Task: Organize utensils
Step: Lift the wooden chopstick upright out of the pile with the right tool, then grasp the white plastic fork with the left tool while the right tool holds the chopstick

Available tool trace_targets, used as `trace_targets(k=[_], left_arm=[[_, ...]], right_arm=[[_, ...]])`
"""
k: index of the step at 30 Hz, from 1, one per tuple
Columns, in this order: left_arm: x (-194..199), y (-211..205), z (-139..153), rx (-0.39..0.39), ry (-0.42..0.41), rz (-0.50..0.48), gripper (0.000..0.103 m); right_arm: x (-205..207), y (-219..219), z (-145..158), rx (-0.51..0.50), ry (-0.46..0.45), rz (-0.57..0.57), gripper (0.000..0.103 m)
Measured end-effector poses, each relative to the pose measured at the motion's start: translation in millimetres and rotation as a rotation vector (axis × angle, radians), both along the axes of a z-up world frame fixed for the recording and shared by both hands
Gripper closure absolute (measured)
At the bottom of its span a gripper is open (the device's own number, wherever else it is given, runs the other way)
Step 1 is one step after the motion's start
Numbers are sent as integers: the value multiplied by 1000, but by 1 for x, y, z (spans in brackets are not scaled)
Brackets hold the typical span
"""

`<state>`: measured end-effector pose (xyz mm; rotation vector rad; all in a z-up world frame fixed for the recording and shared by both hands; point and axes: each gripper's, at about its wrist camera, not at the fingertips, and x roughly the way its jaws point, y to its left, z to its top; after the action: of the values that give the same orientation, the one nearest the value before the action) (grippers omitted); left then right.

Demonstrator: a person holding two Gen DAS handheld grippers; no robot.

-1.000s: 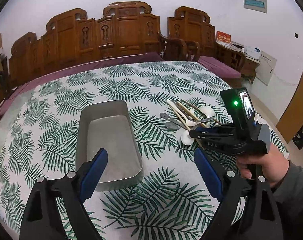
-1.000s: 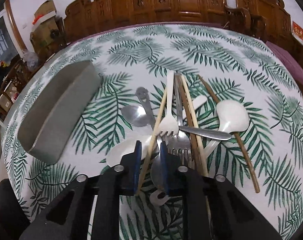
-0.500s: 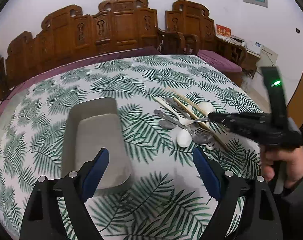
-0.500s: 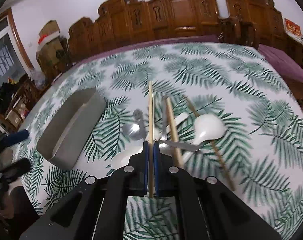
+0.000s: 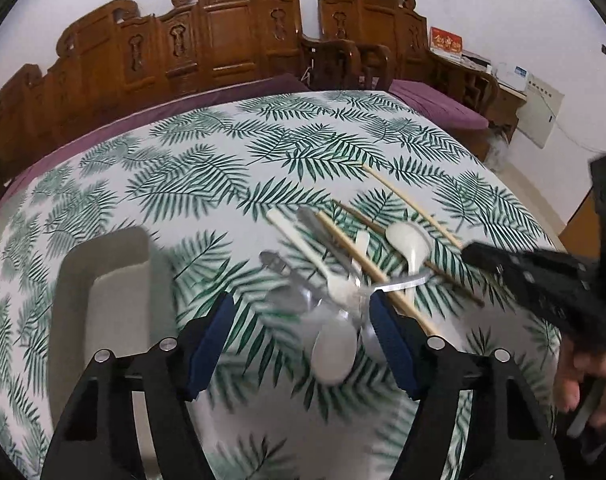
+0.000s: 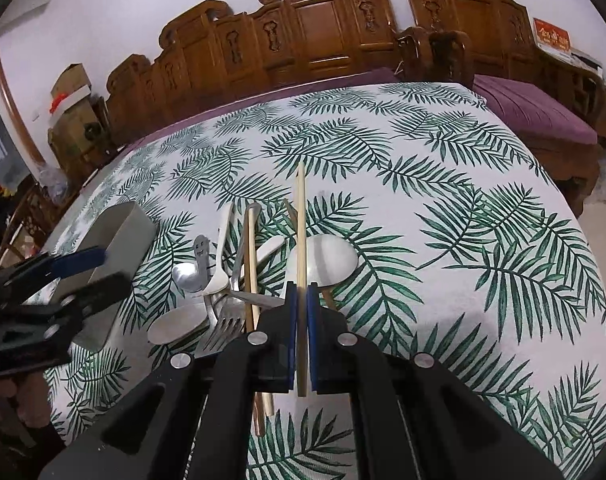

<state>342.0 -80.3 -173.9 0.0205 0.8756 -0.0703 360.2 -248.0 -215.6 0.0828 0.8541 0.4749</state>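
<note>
Clamped between blue pads, a single pale chopstick [image 6: 301, 240] runs up the middle of the right wrist view, held by the right gripper [image 6: 301, 332] pinched tight on its lower half so the long end points away, clear of the pile. Just left of it, in the centre of that frame, the remaining utensils lie crossed on the leaf-print bench [image 6: 483, 220]: a fork [image 6: 227, 320], a second chopstick [image 6: 252, 264], metal spoons [image 6: 187, 276] and a white spoon [image 6: 323, 260], overlapping each other, which is probably why one stick was drawn out alone. The metal tray [image 5: 115, 304] sits at the left of the left wrist view, well apart from the pile and seemingly bare, and looks the likely home for the utensils. The left gripper [image 5: 303, 340] hangs with its pads spread wide at the bottom centre of its own frame, holding nothing, above the near edge of the pile, apparently ready for a second item. Motion blur smears the nearer spoons there. Sorting seems barely begun; carrying a thin stick by one pinch risks it pivoting or slipping.
</note>
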Motion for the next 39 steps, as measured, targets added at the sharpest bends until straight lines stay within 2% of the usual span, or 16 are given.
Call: trace_targets(k=[7, 15, 21, 22, 26, 31, 39], left_arm=[[54, -13, -19, 35, 71, 38, 52], [87, -19, -43, 63, 176, 80, 66], [94, -15, -52, -1, 244, 92, 68], [95, -15, -54, -14, 257, 90, 72], [96, -15, -58, -32, 281, 97, 78], [95, -13, -60, -25, 284, 103, 97], [84, -8, -50, -33, 256, 86, 98]], right_arm=[[6, 1, -1, 20, 6, 6, 97], [8, 1, 0, 41, 8, 2, 97], [8, -1, 0, 47, 8, -2, 97], [8, -1, 0, 49, 8, -3, 97], [8, 0, 0, 48, 6, 2, 97], [8, 0, 0, 48, 5, 2, 97], [7, 8, 6, 44, -4, 14, 97]])
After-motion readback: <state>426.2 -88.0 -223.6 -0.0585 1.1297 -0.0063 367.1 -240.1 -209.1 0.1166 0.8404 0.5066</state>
